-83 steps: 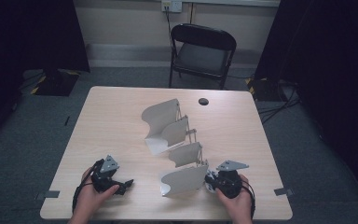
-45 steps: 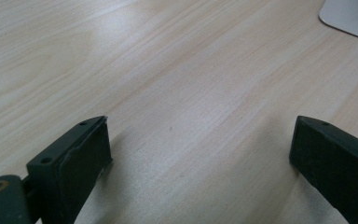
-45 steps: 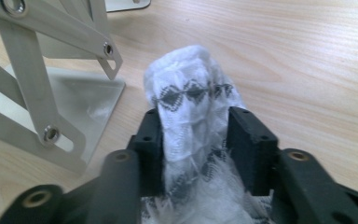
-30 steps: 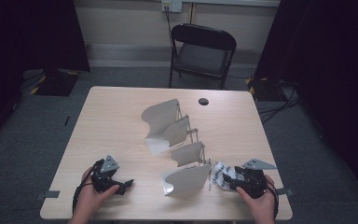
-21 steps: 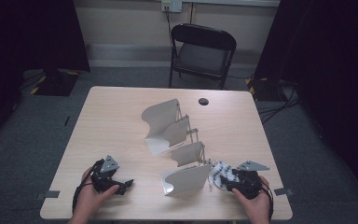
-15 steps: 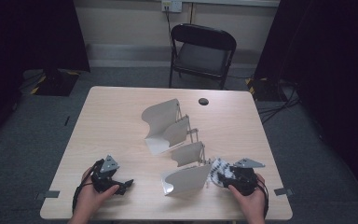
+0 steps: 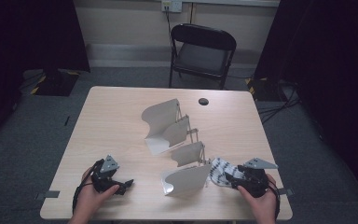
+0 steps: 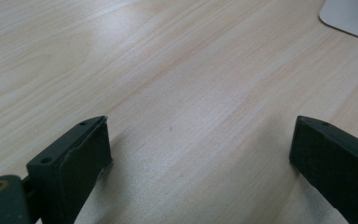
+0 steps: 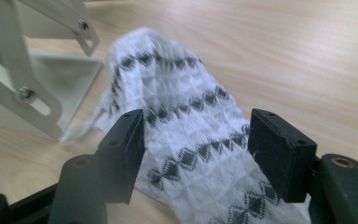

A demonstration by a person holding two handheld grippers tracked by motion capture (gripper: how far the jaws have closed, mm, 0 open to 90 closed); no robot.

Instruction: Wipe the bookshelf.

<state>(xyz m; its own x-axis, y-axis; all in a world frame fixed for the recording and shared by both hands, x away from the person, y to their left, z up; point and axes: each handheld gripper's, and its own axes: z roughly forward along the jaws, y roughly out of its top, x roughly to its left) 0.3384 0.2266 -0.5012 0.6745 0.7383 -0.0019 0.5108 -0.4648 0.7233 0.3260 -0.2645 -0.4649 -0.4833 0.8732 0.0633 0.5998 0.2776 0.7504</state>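
— High view first: what is seen on the table (image 7: 121,116)?
— A white folding rack (image 7: 177,144) is set out down the middle. The patterned cloth (image 7: 220,171) is laid at its near right end, just beside the lowest panel, probably so it can be fed onto the rack. The right gripper (image 7: 229,176) is held at the cloth; the left gripper (image 7: 125,185) is rested on bare wood, well apart, seemingly kept out of the way.
— Left gripper view?
— Its jaws are spread wide with nothing but tabletop between them.
— Right gripper view?
— The cloth (image 9: 186,140) is bracketed by the parted jaws. Whether the pads (image 9: 133,140) are pressed on it cannot be told for sure; a loose straddle is suggested, with the cloth lying slack.
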